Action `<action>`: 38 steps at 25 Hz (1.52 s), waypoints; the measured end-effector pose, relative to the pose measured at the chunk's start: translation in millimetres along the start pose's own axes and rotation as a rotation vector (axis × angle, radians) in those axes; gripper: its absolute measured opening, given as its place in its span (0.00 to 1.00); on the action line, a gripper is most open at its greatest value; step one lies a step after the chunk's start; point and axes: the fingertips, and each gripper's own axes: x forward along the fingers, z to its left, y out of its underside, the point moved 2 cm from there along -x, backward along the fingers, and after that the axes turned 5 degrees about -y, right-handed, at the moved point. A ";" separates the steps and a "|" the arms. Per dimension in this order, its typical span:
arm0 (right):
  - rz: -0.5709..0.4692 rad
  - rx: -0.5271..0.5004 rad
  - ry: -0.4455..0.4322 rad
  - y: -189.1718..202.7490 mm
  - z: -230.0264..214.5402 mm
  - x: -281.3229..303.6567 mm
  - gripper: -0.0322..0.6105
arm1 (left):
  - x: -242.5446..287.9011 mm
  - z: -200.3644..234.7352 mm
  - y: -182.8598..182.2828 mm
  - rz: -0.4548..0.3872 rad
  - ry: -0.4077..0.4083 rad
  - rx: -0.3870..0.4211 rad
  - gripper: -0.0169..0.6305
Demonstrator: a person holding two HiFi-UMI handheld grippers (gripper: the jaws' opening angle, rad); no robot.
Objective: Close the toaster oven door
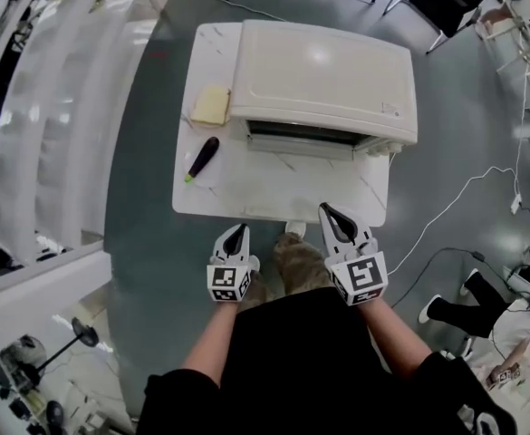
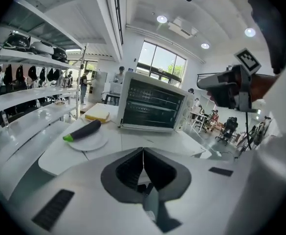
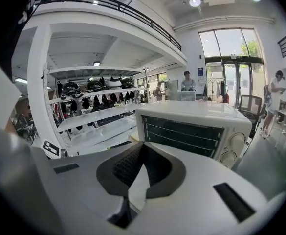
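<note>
Nothing looks done yet: the oven [image 1: 323,75] sits upper centre on the table [image 1: 274,188], its door [image 1: 312,147] seemingly folded down open, while the left tool [image 1: 239,230] and right tool [image 1: 327,210] hover below, both pinched together, empty.

The left forearm [image 1: 212,335] and right forearm [image 1: 399,333] both reach forward and slightly outward from the body, bare below the dark sleeves, and each ends in a hand-held gripper pointing ahead. The left hand-held gripper [image 1: 239,231] sits a little nearer the body, its jaws pressed together at the tips with nothing between them. The right hand-held gripper [image 1: 327,210] is pushed slightly farther forward and angled inward, its jaws likewise meeting tip to tip and empty.
</note>
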 end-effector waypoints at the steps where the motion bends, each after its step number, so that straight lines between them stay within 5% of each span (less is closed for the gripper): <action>1: 0.001 -0.004 -0.012 0.0 -0.2 2.7 0.08 | 4.4 2.3 4.7 0.009 -0.004 -0.002 0.05; 8: 0.002 -0.045 -0.083 -3.3 -7.2 17.4 0.08 | 26.9 12.5 36.1 0.104 -0.052 0.018 0.05; 16: 0.041 -0.069 -0.058 8.3 -17.5 24.9 0.08 | 43.1 13.2 57.9 0.160 -0.045 -0.009 0.06; 34: 0.048 -0.027 -0.020 0.8 -0.2 29.6 0.08 | 63.1 15.1 56.8 0.205 0.069 0.046 0.07; 38: 0.043 -0.009 -0.012 -0.3 -0.3 29.2 0.08 | 65.9 15.0 62.2 0.227 0.084 0.043 0.16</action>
